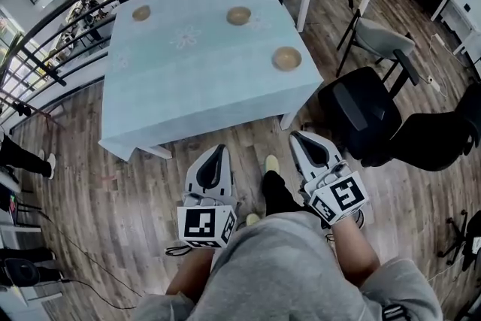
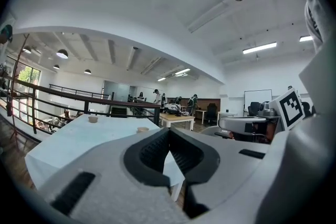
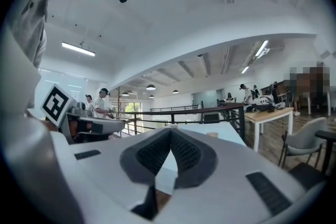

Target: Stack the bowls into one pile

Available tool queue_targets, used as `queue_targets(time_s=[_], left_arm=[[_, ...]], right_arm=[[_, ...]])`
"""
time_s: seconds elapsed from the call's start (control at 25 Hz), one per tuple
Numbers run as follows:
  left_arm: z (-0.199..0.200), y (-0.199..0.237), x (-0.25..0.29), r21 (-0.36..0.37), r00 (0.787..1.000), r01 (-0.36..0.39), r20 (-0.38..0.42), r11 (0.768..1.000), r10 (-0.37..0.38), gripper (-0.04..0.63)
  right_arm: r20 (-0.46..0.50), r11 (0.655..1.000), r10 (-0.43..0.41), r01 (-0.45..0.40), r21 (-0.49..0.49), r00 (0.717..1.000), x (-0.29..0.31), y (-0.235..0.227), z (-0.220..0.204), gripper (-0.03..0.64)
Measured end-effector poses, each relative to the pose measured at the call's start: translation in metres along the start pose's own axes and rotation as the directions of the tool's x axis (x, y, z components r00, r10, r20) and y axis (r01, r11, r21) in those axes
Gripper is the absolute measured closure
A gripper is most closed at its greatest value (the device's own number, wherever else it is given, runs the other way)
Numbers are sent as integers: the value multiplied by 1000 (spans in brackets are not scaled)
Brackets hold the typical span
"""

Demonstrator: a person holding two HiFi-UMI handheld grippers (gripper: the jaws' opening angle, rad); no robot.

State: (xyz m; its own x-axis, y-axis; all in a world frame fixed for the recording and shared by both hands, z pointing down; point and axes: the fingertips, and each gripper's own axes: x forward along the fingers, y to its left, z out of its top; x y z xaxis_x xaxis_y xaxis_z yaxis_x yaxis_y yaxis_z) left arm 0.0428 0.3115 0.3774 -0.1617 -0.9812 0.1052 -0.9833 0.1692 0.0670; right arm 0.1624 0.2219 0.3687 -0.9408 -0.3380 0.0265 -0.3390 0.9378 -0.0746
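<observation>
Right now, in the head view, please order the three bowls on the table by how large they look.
1. Front right bowl.
2. Back middle bowl.
3. Back left bowl.
Nearness may explain the difference; true sizes are unsure.

I'm watching a square table under a pale blue cloth (image 1: 195, 94) carrying three small round wooden bowls, sitting well apart: left bowl (image 1: 141, 13), middle bowl (image 1: 239, 15), right bowl (image 1: 286, 58) nearest me.
</observation>
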Motion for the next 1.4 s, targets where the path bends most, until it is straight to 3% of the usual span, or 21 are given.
queue_targets(time_s=[0.28, 0.44, 0.84, 1.2, 1.4], left_arm=[[-2, 35, 64, -48, 997, -62, -53, 997, 59, 577], [-3, 49, 102, -31, 993, -93, -76, 995, 91, 578], [-1, 60, 191, -13, 990, -72, -123, 997, 70, 577], [3, 62, 258, 3, 987, -63, -147, 998, 63, 577], [1, 67, 282, -2, 982, -85, -167, 996, 83, 577]], right_arm=[[-51, 979, -186, 182, -88, 981, 46, -75, -5, 589], [-86, 977, -214, 212, -38, 973, 74, -112, -14, 589], [-133, 985, -136, 119, -125, 982, 138, -162, -10, 589], [-133, 998, -21, 13, -63, 991, 182, -204, -13, 589], [-155, 999, -12, 6, -40, 988, 198, -226, -22, 589]])
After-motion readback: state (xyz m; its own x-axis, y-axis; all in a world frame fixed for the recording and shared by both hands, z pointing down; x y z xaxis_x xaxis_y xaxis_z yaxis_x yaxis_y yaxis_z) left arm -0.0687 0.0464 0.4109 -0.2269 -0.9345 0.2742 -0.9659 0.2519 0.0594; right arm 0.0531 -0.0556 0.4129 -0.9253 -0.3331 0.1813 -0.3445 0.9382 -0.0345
